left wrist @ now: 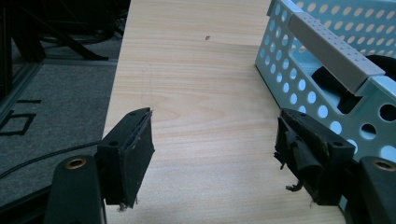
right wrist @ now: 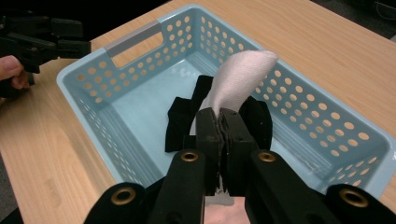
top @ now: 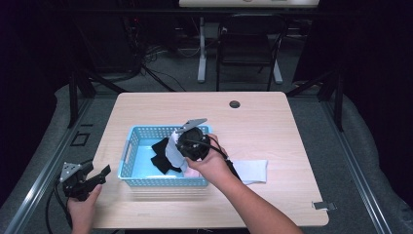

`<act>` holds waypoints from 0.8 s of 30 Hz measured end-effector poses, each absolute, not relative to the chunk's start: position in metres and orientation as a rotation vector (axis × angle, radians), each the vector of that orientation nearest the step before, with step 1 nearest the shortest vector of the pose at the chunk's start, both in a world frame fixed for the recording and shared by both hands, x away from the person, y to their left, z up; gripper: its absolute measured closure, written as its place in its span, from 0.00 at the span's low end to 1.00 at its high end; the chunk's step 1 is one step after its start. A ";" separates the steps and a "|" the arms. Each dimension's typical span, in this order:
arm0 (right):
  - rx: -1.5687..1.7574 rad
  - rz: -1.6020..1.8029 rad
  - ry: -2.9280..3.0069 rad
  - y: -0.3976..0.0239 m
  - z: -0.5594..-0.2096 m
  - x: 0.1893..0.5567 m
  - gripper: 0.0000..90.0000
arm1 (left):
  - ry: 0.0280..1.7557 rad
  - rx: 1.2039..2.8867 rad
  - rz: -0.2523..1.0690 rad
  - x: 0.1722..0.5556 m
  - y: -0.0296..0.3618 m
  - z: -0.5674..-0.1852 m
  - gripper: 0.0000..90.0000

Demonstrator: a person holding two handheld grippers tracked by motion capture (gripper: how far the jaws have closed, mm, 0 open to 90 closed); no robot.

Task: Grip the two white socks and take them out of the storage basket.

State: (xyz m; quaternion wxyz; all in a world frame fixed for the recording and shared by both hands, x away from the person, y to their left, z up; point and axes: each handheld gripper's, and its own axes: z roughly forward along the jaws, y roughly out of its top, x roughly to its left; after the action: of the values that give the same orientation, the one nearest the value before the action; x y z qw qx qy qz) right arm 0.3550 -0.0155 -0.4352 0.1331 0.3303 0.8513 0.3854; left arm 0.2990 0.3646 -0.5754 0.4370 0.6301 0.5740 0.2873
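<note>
A light blue perforated basket (top: pixel 133 146) (right wrist: pixel 322 116) (left wrist: pixel 299 74) stands on the wooden table. Black cloth (top: pixel 159 157) (right wrist: pixel 177 126) lies on its floor. My right gripper (top: pixel 189 146) (right wrist: pixel 223 121) hangs over the basket, shut on a white cloth (top: pixel 173 151) (right wrist: pixel 238 77) that rises up from its jaws. My left gripper (top: pixel 100 176) (left wrist: pixel 212 149) stands open with nothing between its fingers, low over the table's left front edge beside the basket's handle end.
Another white cloth (top: pixel 253 170) lies flat on the table right of the basket. A round cable hole (top: pixel 234 104) sits near the far edge. A chair (top: pixel 248 44) and a desk leg (top: pixel 201 48) stand beyond the table.
</note>
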 end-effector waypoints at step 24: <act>0.950 1.224 2.395 -0.055 -0.397 0.331 0.98 | 1.432 1.562 0.714 0.299 0.365 -0.576 0.31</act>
State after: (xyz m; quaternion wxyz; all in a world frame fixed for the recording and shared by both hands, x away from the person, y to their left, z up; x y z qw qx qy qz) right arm 0.3310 -0.0546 -0.3970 0.1442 0.3294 0.8308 0.4248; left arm 0.2990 0.3646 -0.5757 0.4374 0.6283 0.5757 0.2872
